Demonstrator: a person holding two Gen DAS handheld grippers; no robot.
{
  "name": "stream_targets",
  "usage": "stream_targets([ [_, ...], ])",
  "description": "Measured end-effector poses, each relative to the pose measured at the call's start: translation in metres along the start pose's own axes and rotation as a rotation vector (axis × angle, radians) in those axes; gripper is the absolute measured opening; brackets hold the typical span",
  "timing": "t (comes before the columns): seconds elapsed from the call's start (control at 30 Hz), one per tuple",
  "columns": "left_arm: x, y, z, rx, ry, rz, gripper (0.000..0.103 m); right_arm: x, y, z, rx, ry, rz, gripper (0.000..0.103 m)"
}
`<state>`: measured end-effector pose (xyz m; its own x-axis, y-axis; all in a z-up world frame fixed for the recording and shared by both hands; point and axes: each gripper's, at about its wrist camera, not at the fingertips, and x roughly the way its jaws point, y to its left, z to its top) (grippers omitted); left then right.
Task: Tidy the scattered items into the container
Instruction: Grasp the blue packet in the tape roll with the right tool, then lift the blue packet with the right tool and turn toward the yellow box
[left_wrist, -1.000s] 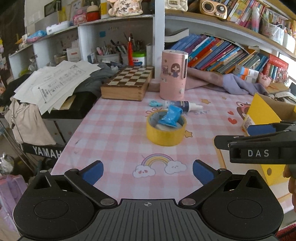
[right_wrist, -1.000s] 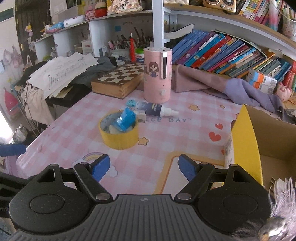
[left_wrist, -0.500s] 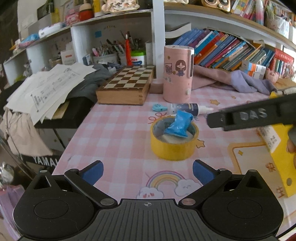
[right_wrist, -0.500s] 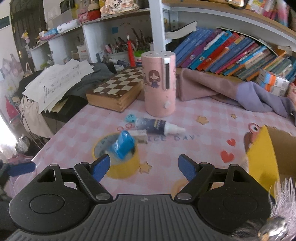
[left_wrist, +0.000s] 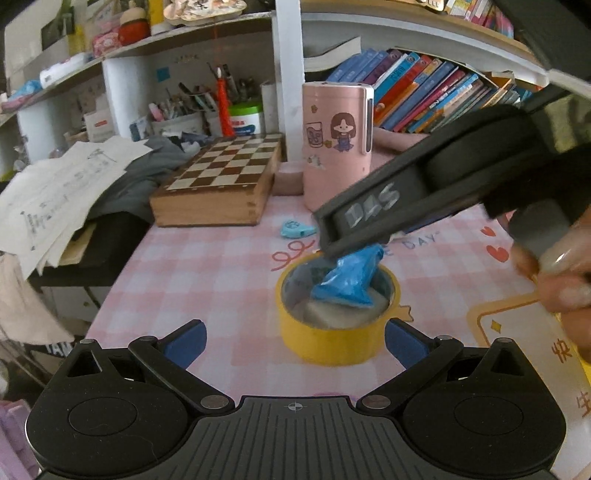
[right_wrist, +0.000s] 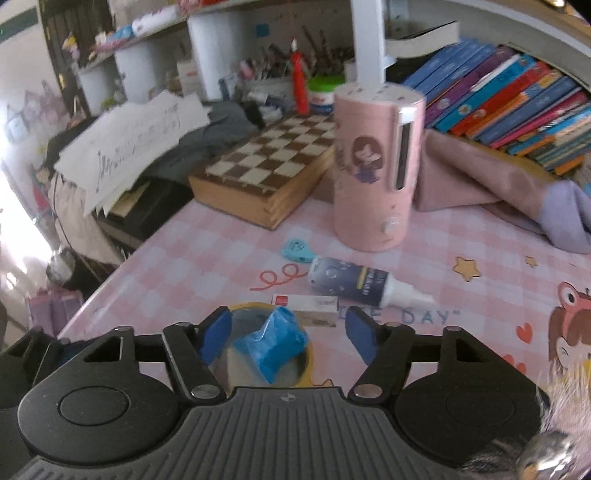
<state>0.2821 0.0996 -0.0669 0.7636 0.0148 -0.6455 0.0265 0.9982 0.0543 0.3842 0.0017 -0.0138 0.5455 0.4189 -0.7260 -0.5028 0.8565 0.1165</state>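
Right gripper (right_wrist: 288, 334), fingers closing astride but not yet pressing the blue packet (right_wrist: 275, 343), which sits in the yellow tape roll (left_wrist: 334, 334) at desk (left_wrist: 207, 280) centre, evidently for pickup; left gripper (left_wrist: 295, 341) fingers open, empty, at the roll's six o'clock.

Premises appear to be a child's study corner in a home. Evidence: a desk (right_wrist: 207, 258) covered by a pink checked cartoon mat; along its far edge, white shelving (left_wrist: 288, 74) packed with children's books (left_wrist: 424, 96); pen pots (left_wrist: 177, 110); a wooden chessboard box (left_wrist: 221, 181); loose sheets, possibly music, (right_wrist: 136, 136) at the far left corner.
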Motion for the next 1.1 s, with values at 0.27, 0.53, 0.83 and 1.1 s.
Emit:
stream_targets([
  [0.27, 0.02, -0.007, 0.004, 0.026, -0.005, -0.047, 0.103, 0.032, 0.002, -0.001, -0.036, 0.098, 0.004, 0.05],
  [0.53, 0.037, -0.012, 0.008, 0.026, 0.006, -0.062, 0.103, 0.023, -0.011, 0.001, 0.01, 0.054, 0.055, 0.027],
  [0.83, 0.054, -0.02, 0.013, 0.034, 0.043, -0.079, 0.102, -0.013, -0.044, 0.006, 0.13, -0.058, -0.03, 0.026],
  [1.1, 0.047, -0.014, 0.016, -0.013, 0.058, -0.09, 0.092, -0.025, -0.057, -0.001, 0.175, -0.076, -0.081, 0.026],
])
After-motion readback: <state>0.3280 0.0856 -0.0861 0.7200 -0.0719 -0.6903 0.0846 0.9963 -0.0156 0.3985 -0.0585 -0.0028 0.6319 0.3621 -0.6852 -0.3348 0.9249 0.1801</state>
